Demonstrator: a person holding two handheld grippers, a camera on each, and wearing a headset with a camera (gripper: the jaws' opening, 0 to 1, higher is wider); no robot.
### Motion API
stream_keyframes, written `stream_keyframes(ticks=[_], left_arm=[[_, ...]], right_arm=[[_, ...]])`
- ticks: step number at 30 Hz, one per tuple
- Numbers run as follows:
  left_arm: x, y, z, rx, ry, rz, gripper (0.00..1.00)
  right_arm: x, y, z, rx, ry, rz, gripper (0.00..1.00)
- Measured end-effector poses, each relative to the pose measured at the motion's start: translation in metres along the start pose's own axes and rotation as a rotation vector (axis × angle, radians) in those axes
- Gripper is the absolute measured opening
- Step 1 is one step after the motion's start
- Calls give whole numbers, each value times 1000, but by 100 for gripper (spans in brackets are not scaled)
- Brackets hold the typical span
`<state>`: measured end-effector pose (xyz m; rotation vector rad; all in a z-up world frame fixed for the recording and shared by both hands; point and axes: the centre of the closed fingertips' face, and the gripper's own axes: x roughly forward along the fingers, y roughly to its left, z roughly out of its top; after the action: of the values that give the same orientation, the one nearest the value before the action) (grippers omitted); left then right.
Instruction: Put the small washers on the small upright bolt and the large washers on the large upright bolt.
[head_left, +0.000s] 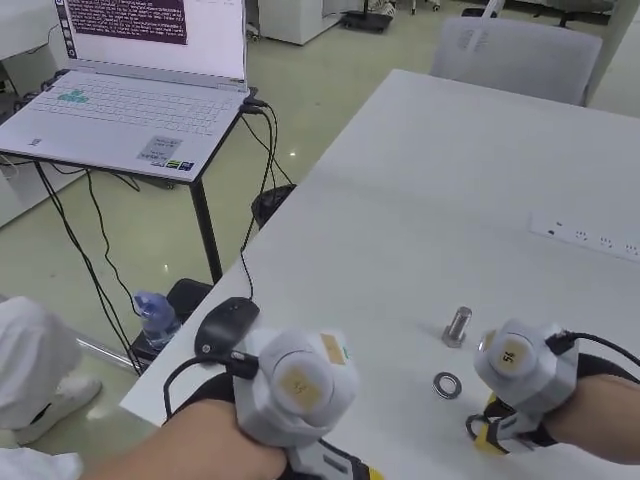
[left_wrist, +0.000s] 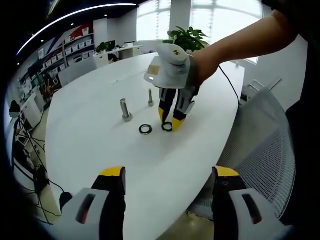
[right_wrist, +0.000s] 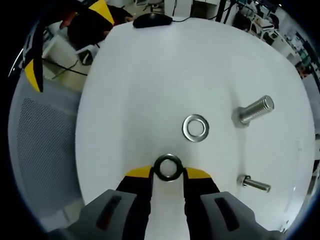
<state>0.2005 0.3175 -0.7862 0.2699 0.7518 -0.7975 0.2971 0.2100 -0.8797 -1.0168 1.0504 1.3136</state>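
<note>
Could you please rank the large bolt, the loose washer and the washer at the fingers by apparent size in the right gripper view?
1. large bolt
2. loose washer and washer at the fingers: alike, the latter nearer the camera, so unranked.

No text clearly legible.

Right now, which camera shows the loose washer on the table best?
The right gripper view: the loose washer lies large, nearly face-on, hole clear. The head view and left gripper view show it small and flattened.
</note>
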Motion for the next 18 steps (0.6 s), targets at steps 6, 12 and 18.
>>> stream_keyframes(ticks=[6, 12, 18], left_arm=[[0, 0, -1, 2, 6, -1, 68], [0, -1, 0, 1, 6, -4, 67], [1, -2, 0, -1, 6, -5, 67]], right_arm=[[0, 0, 2, 69, -7, 9, 27], [1, -1, 3, 103, -2, -29, 25], [2, -2, 2, 68, 22, -39, 24]])
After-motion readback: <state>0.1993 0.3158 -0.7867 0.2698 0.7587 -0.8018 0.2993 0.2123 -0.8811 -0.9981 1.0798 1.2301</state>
